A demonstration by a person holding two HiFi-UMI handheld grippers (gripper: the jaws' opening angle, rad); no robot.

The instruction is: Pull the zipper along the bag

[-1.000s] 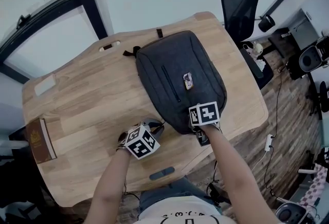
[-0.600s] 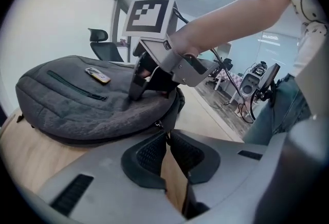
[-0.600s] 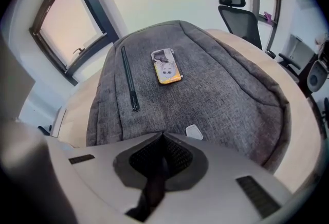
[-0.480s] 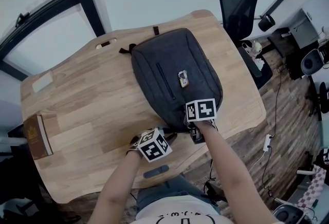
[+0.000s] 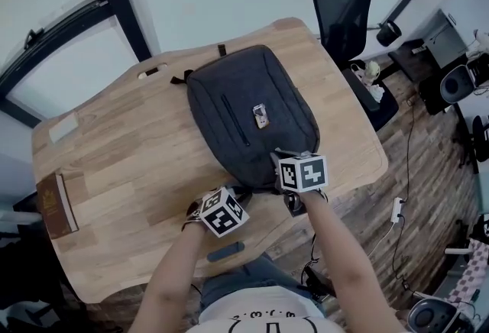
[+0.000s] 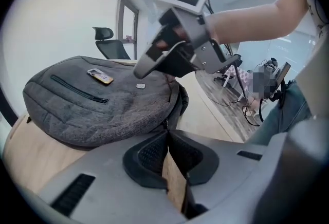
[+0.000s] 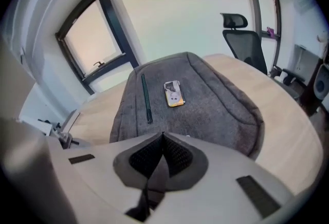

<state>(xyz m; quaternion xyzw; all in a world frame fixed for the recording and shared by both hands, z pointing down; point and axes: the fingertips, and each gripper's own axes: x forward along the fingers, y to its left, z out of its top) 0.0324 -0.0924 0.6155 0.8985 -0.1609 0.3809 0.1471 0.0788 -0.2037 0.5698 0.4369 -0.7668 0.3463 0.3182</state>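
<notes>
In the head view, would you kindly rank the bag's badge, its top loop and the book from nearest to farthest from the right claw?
1. Badge, on the bag, just beyond the right claw.
2. Top loop, at the bag's far end.
3. Book, at the left edge of the table.

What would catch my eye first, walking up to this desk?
A dark grey backpack lies flat across the middle of a wooden table, a small tag on its front. At its near edge are two hand-held grippers topped with black-and-white marker cubes, the left gripper and right gripper, both with jaws closed.
</notes>
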